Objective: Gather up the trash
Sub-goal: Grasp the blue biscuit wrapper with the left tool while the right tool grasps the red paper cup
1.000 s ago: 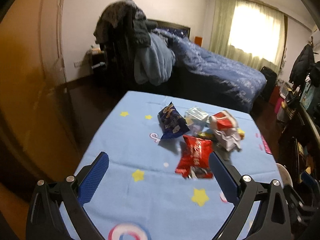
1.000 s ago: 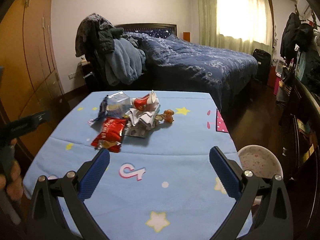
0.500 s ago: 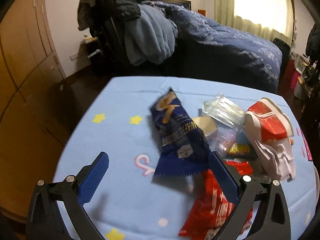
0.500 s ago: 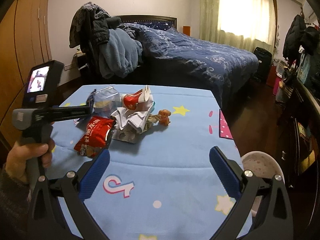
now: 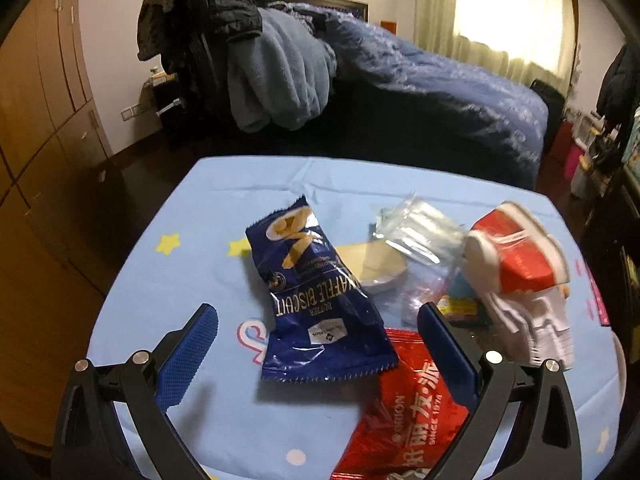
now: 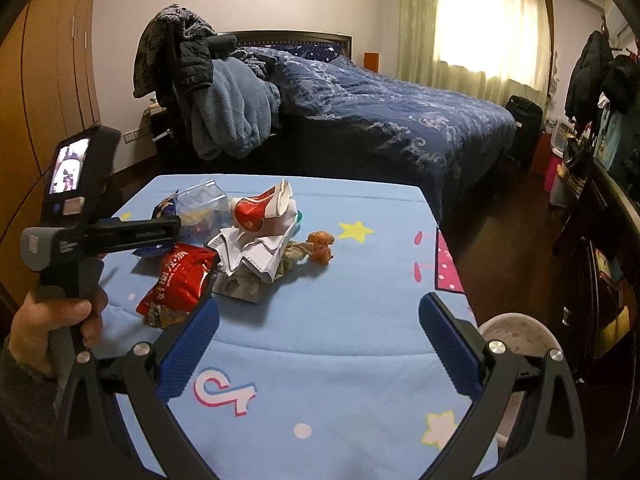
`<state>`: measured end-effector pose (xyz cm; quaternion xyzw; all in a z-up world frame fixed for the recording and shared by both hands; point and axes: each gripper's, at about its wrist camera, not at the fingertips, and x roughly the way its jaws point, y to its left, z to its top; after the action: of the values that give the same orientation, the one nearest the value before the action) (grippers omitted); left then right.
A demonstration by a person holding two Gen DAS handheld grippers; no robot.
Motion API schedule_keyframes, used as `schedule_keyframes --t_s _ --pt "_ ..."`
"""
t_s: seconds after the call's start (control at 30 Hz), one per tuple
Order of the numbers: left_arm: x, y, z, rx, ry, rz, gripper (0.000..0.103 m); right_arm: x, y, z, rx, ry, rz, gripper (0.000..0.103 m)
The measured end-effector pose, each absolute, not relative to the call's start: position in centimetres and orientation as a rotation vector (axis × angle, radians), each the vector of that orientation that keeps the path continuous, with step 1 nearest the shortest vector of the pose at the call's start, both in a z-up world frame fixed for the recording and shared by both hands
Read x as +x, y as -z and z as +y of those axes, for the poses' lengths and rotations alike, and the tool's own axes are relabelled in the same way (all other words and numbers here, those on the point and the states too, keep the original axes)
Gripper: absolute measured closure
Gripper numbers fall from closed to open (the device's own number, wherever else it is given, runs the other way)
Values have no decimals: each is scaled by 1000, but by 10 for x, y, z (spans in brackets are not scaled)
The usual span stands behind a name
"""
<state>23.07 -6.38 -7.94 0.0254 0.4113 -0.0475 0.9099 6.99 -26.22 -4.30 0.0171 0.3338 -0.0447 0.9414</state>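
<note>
A bed with a dark blue quilt stands behind the table, beside curtains.

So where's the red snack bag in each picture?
Left wrist view: the red snack bag lies low and right of centre, partly under the blue biscuit bag, by the left gripper.
Right wrist view: the red snack bag lies left of centre, at the near-left edge of the trash pile.
Shared landmark: the crushed red paper cup, behind the bag in both.
</note>
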Motion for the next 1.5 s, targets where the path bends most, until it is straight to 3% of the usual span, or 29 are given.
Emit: schedule_keyframes --t_s 0.27,0.33,0.4,0.43,0.5,0.6,0.7,1.27,1.37,1.43,1.5 --pt "241 94 -61 79 36 877 7 69 44 -265 39 95 679 4" --pt "242 95 -60 67 40 882 19 69 44 -264 38 95 680 4" --pt "246 98 -56 31 56 907 42 70 44 -264 36 93 680 4" --pt "247 100 -54 15 63 918 47 70 44 -264 36 93 680 4" --pt "249 104 -51 -18 86 940 70 70 44 -263 31 94 678 4" --pt "247 104 -50 -36 119 935 89 73 42 -261 22 98 676 4" --pt "244 100 -47 -55 143 913 99 79 39 -258 13 91 662 4" --pt "225 80 -28 -111 176 824 102 236 55 -241 74 -95 762 4" --pt "224 79 -28 -115 186 827 102 248 59 -228 32 -106 776 9" --pt "223 79 -28 -118 190 827 102 258 64 -217 -20 -102 801 23" --pt "223 79 -27 -122 194 826 102 264 70 -209 -68 -87 831 27"
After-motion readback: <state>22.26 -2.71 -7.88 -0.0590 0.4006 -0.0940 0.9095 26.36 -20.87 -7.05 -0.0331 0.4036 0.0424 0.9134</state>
